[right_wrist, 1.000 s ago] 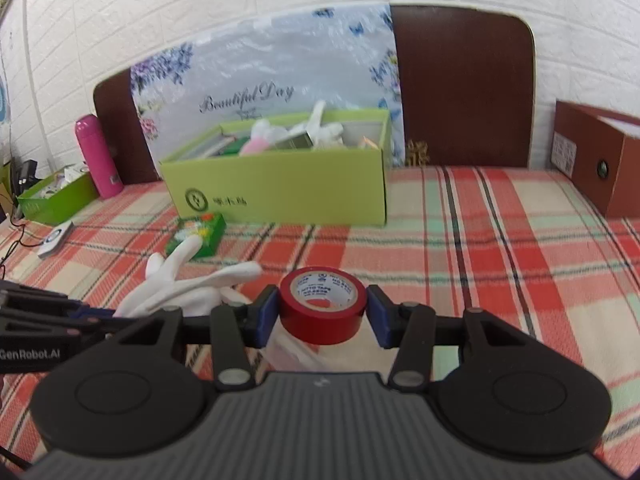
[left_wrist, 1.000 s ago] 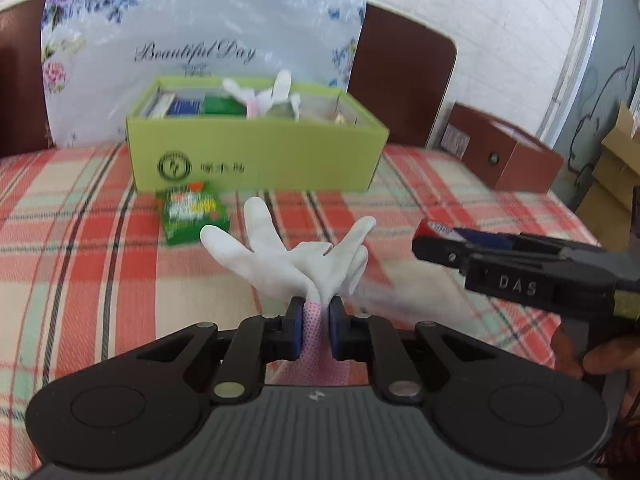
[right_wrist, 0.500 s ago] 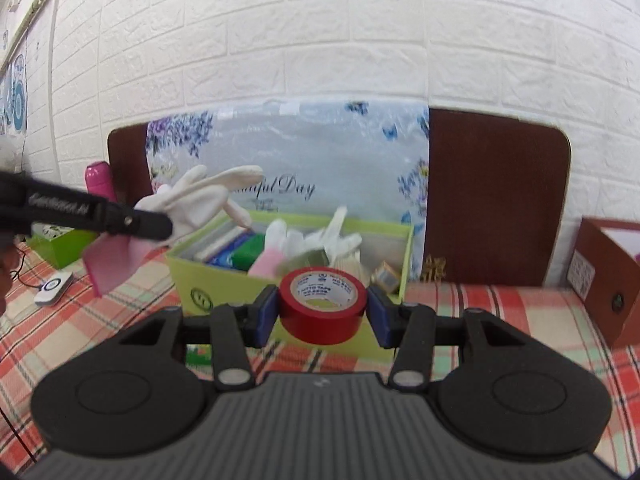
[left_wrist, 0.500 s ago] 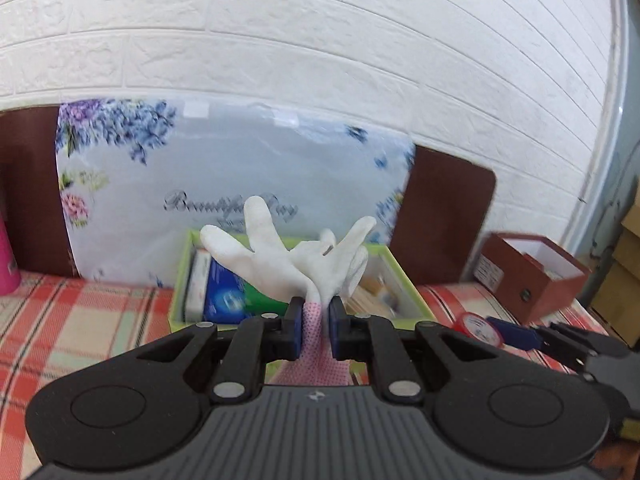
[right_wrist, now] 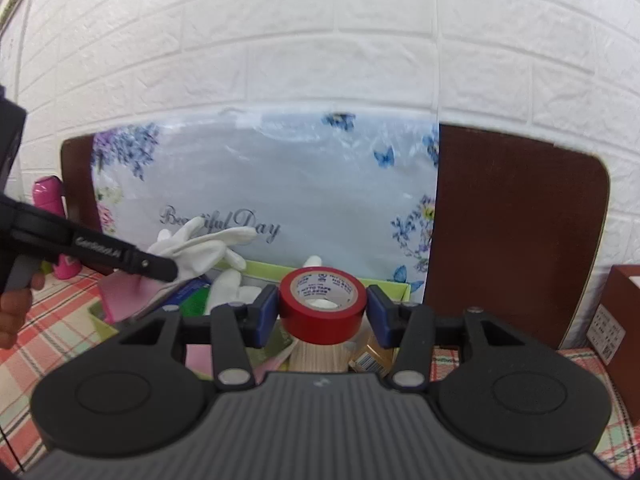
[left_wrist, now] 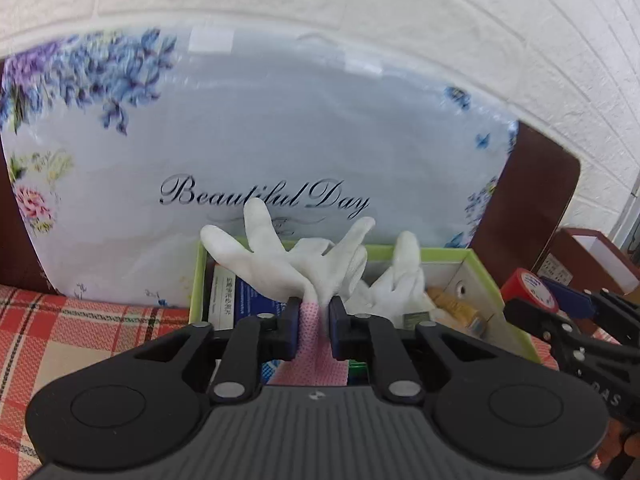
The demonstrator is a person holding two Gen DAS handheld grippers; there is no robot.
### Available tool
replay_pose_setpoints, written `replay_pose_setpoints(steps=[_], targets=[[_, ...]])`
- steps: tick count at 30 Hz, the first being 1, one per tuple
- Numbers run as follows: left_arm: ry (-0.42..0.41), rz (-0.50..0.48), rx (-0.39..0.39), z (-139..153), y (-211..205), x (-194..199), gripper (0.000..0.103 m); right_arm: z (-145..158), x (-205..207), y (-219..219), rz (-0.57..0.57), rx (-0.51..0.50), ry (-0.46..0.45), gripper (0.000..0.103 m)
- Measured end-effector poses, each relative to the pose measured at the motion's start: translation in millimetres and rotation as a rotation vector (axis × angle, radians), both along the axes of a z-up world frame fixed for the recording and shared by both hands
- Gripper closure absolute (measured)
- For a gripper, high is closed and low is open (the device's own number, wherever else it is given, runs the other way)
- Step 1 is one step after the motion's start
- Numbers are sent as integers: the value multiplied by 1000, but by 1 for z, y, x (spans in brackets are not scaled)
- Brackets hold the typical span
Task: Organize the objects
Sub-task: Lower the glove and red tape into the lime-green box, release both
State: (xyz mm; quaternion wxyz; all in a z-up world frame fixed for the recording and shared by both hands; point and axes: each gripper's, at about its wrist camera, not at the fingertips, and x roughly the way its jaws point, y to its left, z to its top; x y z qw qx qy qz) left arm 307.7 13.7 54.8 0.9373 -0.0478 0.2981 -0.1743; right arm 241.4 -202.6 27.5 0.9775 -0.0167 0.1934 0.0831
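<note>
The green box (left_wrist: pixel 476 276) sits at the centre of the left wrist view, open-topped. One white glove (left_wrist: pixel 396 288) lies inside it beside a blue packet (left_wrist: pixel 250 300), with small cartons (left_wrist: pixel 456 308) at its right end. The left gripper (left_wrist: pixel 314 322) is clenched on a second white glove's pink cuff (left_wrist: pixel 310 314), held above the box. In the right wrist view's centre, the right gripper (right_wrist: pixel 322 312) grasps one red tape roll (right_wrist: pixel 322 306) over the box's contents. One pink bottle (right_wrist: pixel 50 200) stands at far left.
</note>
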Motion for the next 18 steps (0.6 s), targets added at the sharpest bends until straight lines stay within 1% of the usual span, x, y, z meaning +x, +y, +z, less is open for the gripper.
replay_pose_setpoints(steps=[1, 2, 3, 4, 6, 9, 12, 18], targets=[[6, 4, -3, -5, 1, 0, 76, -6, 5, 1, 10, -8, 11, 53], [20, 3, -10, -9, 4, 1, 65, -11, 8, 2, 18, -14, 20, 35], [29, 13, -16, -13, 6, -1, 36, -16, 8, 3, 12, -18, 16, 18], [22, 42, -24, -15, 8, -4, 21, -19, 7, 4, 6, -24, 5, 15], [-16, 71, -29, -17, 11, -12, 21, -24, 5, 7, 11, -48, 2, 11], [-4, 83, -8, -15, 12, -19, 21, -25, -1, 8, 6, -57, 7, 5], [-1, 99, 6, -9, 10, -29, 21, -18, -13, 6, 2, -46, -5, 0], [-16, 119, 25, 15, 1, -65, 21, 8, -50, 2, 5, -16, -47, 0]])
